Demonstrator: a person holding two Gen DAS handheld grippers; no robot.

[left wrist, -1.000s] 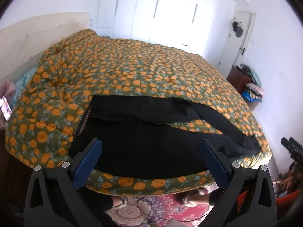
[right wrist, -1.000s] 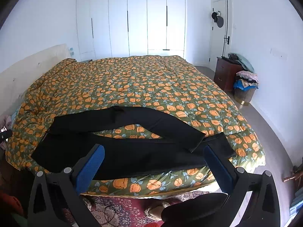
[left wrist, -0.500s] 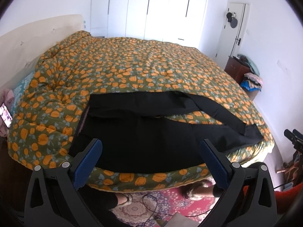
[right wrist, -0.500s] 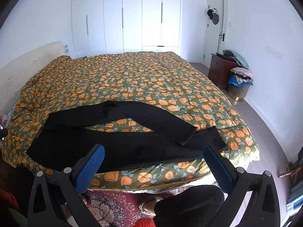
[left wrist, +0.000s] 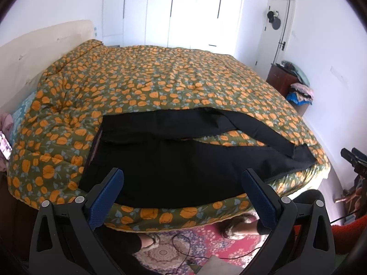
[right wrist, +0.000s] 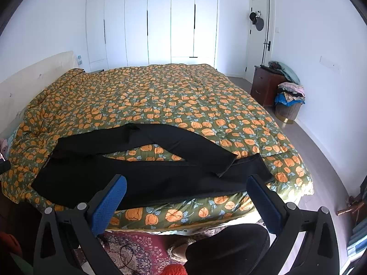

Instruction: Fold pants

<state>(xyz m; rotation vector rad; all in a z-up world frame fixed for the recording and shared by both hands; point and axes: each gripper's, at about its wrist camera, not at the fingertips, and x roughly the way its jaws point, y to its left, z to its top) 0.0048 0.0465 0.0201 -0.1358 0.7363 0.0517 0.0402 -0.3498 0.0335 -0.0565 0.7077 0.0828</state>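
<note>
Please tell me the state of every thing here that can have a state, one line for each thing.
left hand-held gripper: open, empty, above the bed edge
right hand-held gripper: open, empty
black pants: unfolded, flat on the bed, legs spread apart, far leg's end lying over the near leg
quilt: spread over the bed
wardrobe doors: closed
room door: closed

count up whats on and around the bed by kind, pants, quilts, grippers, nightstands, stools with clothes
black pants spread along the near bed edge: 1
green quilt with orange fruit print: 1
black grippers with blue pads, jaws open and empty: 2, left gripper, right gripper
dark wooden nightstand: 1
round stool piled with clothes: 1
total: 6
</note>
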